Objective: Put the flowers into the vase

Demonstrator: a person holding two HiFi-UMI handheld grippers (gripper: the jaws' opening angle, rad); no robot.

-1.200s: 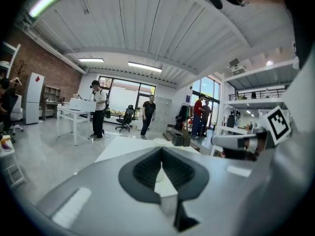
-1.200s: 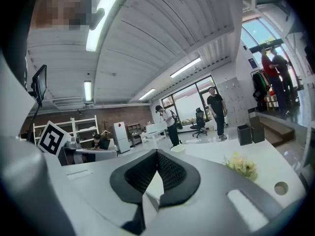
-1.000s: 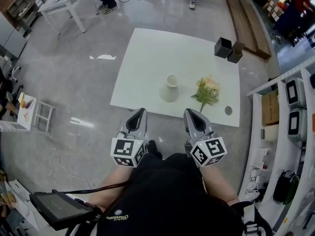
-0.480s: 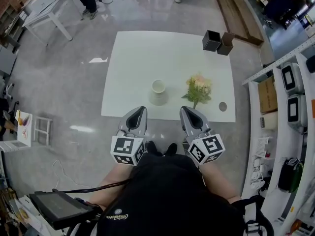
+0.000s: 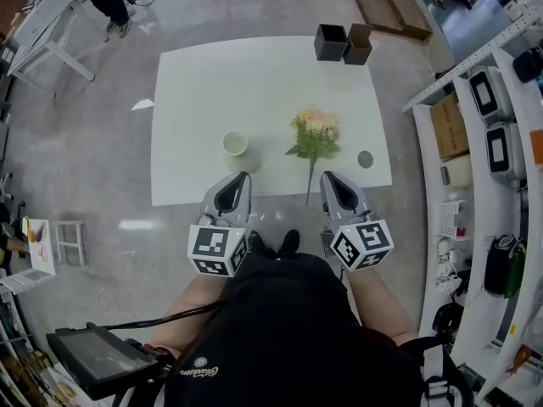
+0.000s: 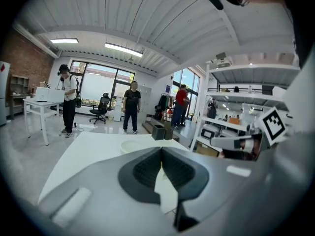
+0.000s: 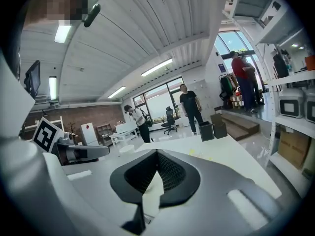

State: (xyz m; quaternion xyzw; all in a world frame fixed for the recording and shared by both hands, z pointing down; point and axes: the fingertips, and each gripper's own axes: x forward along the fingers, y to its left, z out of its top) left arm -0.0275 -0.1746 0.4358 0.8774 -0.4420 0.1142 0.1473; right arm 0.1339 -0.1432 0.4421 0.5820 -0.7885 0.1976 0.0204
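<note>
Two grippers are held at the near edge of the table, side by side and well apart, with their tips toward it. Both are empty. The left gripper has its jaws pressed together with nothing between them, and the right gripper is clenched in the same way.

The flowers lie flat on the table. They are a small bunch with pale pink and cream heads above green leaves. One thin green stem runs from the bunch toward the near edge and reaches it a little to the left of the right gripper; whether it passes over the edge I cannot tell. The vase is white and stands upright with its round mouth open upward. It is to the left of the flowers and apart from them, just beyond the left gripper.

Much of the table is bare, above all the middle and the far left part. At the far edge, toward the right corner, stand two boxes side by side, one black and one brown. A small grey disc lies to the right of the flowers, near the right edge.

On the left side the floor is wide and open. On the right side only a narrow strip of it lies between the table and a shelf.
</note>
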